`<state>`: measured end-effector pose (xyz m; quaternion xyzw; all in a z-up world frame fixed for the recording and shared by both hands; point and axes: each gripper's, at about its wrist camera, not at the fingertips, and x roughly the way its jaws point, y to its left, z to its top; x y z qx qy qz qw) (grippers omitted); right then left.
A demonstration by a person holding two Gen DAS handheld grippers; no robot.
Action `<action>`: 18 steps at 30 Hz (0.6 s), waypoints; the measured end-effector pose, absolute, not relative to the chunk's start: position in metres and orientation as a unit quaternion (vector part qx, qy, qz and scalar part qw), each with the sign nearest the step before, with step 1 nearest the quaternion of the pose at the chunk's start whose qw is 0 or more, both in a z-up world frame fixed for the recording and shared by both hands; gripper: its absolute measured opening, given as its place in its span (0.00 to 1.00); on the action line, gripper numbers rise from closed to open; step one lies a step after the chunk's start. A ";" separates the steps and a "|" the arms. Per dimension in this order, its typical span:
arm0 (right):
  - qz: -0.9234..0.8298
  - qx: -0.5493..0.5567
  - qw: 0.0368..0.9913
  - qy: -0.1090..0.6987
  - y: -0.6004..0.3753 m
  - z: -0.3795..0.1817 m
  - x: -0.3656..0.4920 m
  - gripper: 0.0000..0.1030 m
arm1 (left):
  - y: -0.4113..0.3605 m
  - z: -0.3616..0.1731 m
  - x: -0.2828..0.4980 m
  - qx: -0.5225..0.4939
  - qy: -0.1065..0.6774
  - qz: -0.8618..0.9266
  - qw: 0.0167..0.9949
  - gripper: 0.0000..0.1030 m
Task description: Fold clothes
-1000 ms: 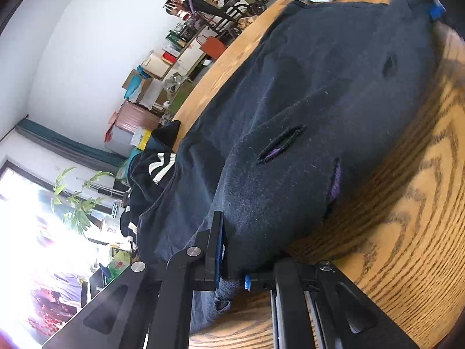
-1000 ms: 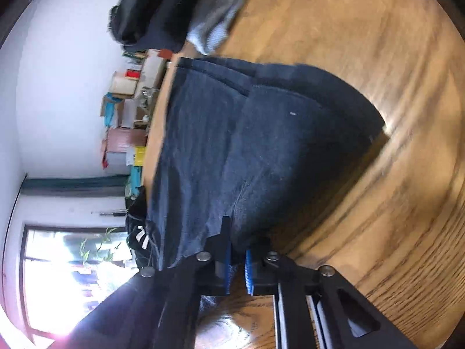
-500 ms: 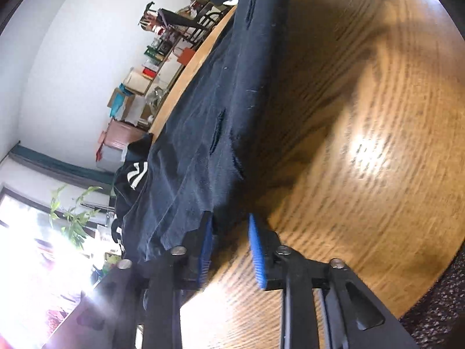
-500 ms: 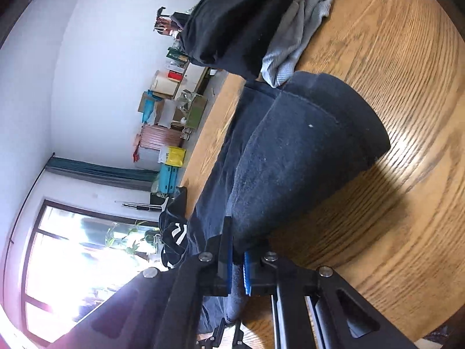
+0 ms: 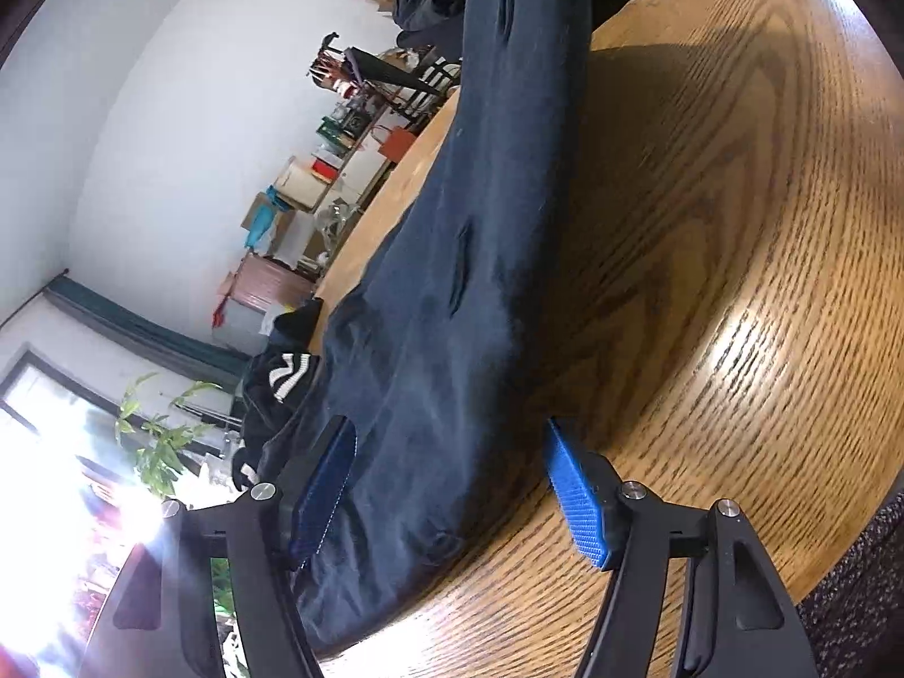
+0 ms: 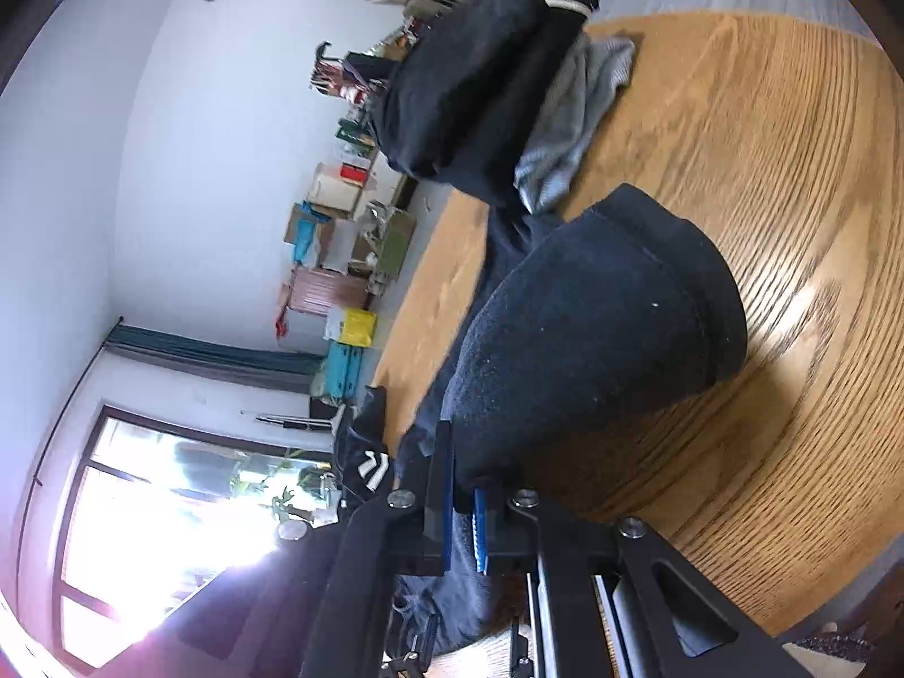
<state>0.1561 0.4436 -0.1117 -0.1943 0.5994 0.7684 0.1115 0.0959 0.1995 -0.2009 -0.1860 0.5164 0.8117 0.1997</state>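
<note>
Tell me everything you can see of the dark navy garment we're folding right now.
The dark navy fabric garment looks soft and slightly fuzzy, with several slit-like openings in its surface. It lies stretched along the round wooden table, one end lifted off it. The right hand-held gripper is shut on that raised fold, which bulges in a rounded hump with a seamed hem. The left hand-held gripper has just been opening; its blue pads straddle the cloth without pressing it.

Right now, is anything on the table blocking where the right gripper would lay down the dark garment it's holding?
Nothing visible does. The right gripper is shut on the dark garment, and the wooden table beside the fold is bare. The pile of dark and grey clothes sits at the far edge, apart from it.
</note>
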 end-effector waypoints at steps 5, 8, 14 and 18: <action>0.776 -0.172 0.108 0.597 0.446 -0.098 0.173 0.06 | 0.200 -0.202 0.095 -0.180 0.530 0.810 0.175 0.68; 0.776 -0.158 0.110 0.601 0.452 -0.094 0.184 0.06 | 0.188 -0.202 0.090 -0.183 0.542 0.806 0.155 0.67; 0.771 -0.142 0.119 0.609 0.463 -0.090 0.202 0.06 | 0.153 -0.207 0.074 -0.200 0.577 0.783 0.120 0.61; 0.767 -0.152 0.122 0.612 0.467 -0.093 0.204 0.06 | 0.138 -0.213 0.064 -0.211 0.592 0.769 0.116 0.32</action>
